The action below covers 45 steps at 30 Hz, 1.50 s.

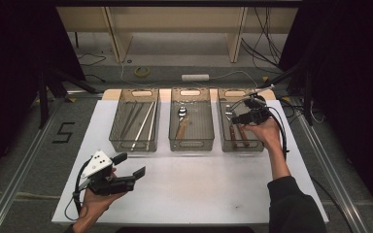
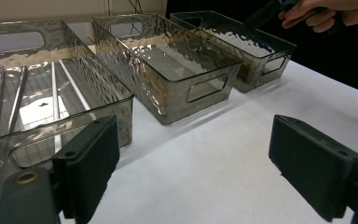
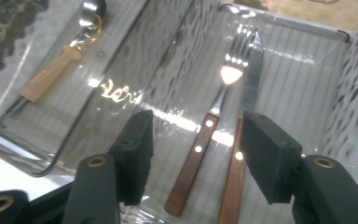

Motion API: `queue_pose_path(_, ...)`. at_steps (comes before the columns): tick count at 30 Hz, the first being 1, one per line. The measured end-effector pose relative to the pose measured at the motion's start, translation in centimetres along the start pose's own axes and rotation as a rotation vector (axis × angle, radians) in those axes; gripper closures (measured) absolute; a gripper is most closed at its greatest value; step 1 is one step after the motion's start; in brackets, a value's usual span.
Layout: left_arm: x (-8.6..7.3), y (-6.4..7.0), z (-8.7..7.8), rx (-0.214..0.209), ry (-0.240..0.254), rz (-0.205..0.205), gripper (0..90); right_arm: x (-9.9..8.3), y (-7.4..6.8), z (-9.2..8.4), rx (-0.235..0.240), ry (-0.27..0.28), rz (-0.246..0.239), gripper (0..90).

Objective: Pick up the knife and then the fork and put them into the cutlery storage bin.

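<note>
Reading left to right, here's what stands out:

left gripper: the left gripper point(image 1: 128, 165) sits lower left of the high view over the white table top point(image 1: 199, 179), jaws spread wide with nothing between them.

left bin: the smoky clear plastic bin with long metal sticks point(image 1: 135, 120) could get bumped if that hand swings forward carelessly.

middle bin: the wooden-handled spoon point(image 1: 181, 121) lies in the middle clear bin point(image 1: 191, 119), untouched.

right gripper: the right gripper point(image 3: 193, 154) hangs over the right clear bin point(image 1: 240, 121), jaws apart and not pinching anything.

fork and knife: the wooden-handled fork point(image 3: 205, 140) and wooden-handled knife point(image 3: 240, 154) lie side by side, nearly touching, in the right clear bin at the upper right of the high view. A grab could easily catch both, or slip off the slick handle.

view difference: the right gripper view shows the handle rivets and fork tines, while in the high view the hand partly hides them.
</note>
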<state>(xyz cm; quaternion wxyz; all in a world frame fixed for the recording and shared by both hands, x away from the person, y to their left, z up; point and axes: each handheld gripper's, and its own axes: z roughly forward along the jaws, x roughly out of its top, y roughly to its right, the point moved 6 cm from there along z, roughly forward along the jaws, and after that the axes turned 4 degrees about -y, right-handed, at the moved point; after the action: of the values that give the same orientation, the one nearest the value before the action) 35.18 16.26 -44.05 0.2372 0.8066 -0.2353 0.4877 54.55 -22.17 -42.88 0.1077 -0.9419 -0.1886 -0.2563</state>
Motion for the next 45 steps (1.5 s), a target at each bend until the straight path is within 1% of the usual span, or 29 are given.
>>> queue_pose_path(6, 0.0, 0.1, 0.1, -0.002, -0.002, 0.003, 15.7, -0.2, -0.8, -0.5, 0.021, 0.035, -0.023, 42.3)
queue_pose_path(9, 0.0, 0.1, 0.1, -0.003, 0.001, 0.001, 15.7, -0.4, -1.2, -0.6, 0.023, 0.049, -0.036, 41.7)
queue_pose_path(10, 0.0, 0.1, 0.1, -0.003, -0.002, 0.003, 15.7, -0.5, -1.4, -0.7, 0.029, 0.051, -0.035, 41.4)
queue_pose_path(14, 0.0, 0.1, 0.1, -0.002, -0.004, 0.003, 15.7, -0.9, -2.2, -1.0, 0.047, 0.079, -0.055, 38.7)
queue_pose_path(19, 0.0, 0.1, 0.1, -0.003, -0.004, 0.003, 15.7, -1.5, -3.3, -1.6, 0.080, 0.125, -0.069, 36.2)
queue_pose_path(25, -0.1, 0.0, 0.1, -0.004, -0.005, 0.001, 15.7, -2.5, -4.7, -2.3, 0.100, 0.175, -0.101, 33.8)
queue_pose_path(26, -0.1, 0.0, 0.1, -0.004, -0.006, 0.000, 15.7, -2.7, -4.9, -2.5, 0.101, 0.187, -0.100, 33.8)
queue_pose_path(29, -0.1, 0.0, 0.2, -0.003, -0.009, 0.001, 15.7, -3.2, -5.3, -3.0, 0.122, 0.234, -0.098, 33.5)
queue_pose_path(33, 0.0, 0.1, 0.3, -0.003, -0.009, 0.001, 15.7, -4.2, -6.1, -3.6, 0.142, 0.272, -0.114, 32.5)
queue_pose_path(35, -0.1, 0.1, 0.4, -0.002, -0.014, 0.001, 15.7, -4.8, -6.6, -3.8, 0.166, 0.298, -0.114, 32.4)
queue_pose_path(36, -0.1, 0.1, 0.4, -0.003, -0.014, 0.002, 15.7, -5.1, -6.8, -3.8, 0.180, 0.301, -0.116, 32.3)
queue_pose_path(38, -0.1, 0.1, 0.3, -0.001, -0.015, 0.005, 15.7, -5.6, -7.1, -4.0, 0.185, 0.307, -0.135, 31.9)
queue_pose_path(42, -0.1, 0.1, 0.4, -0.003, -0.013, 0.000, 15.7, -6.2, -7.7, -4.6, 0.203, 0.331, -0.149, 31.3)
queue_pose_path(45, -0.2, 0.2, 0.4, -0.009, -0.023, 0.005, 15.7, -6.5, -8.1, -5.1, 0.216, 0.365, -0.158, 31.1)
